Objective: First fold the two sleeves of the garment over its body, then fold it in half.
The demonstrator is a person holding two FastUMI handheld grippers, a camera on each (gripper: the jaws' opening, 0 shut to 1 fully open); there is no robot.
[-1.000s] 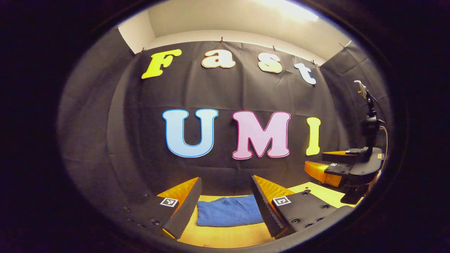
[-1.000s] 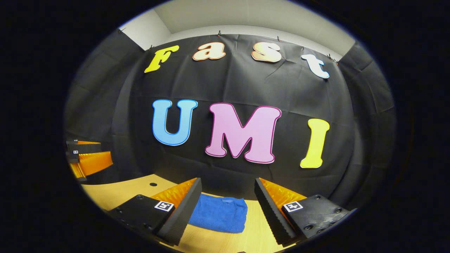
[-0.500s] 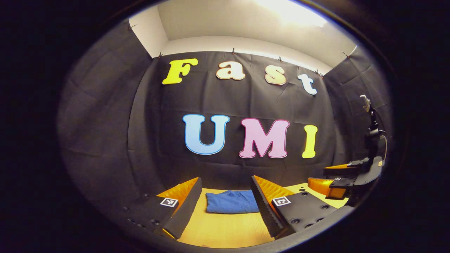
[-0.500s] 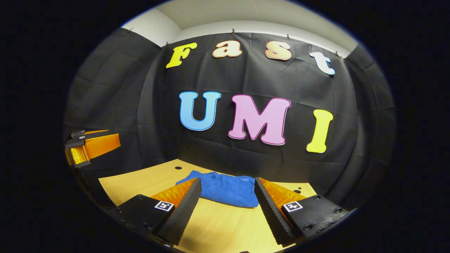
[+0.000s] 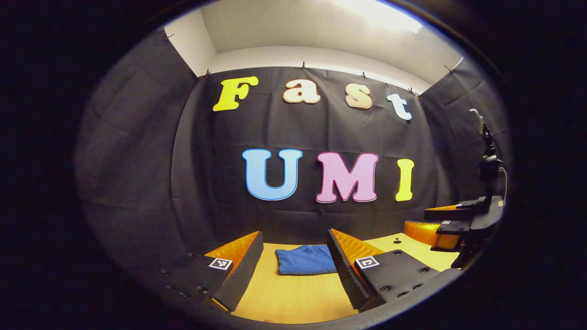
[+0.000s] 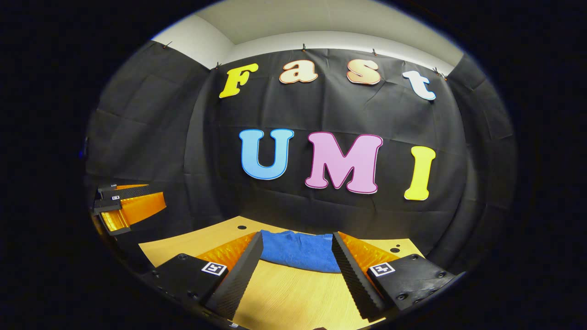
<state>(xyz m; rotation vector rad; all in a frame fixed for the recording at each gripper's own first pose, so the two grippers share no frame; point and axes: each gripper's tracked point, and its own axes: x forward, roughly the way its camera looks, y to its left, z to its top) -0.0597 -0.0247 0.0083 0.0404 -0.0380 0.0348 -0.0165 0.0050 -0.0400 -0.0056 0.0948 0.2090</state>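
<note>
Two hand-held grippers hover above a pale wooden bench [image 5: 293, 298], both with fingers spread wide and holding nothing. In the left gripper view, the left hand-held gripper [image 5: 295, 268] points at a blue garment [image 5: 306, 259], folded into a compact rectangle and lying flat on the bench just ahead, between its fingers and apart from them. Off to its right, the right hand-held gripper [image 5: 424, 225] floats above the bench edge, with a dark stand [image 5: 487, 158] behind it. In the right gripper view, the right hand-held gripper [image 6: 297, 270] faces the same garment [image 6: 298, 250] from nearer its right end, again framed between the fingers without contact. Small round holes [image 6: 241, 227] dot the bench [image 6: 293, 298] beside the garment. The left hand-held gripper [image 6: 130, 208] hangs to its left, well apart. Nothing lies between either gripper and the garment.
</note>
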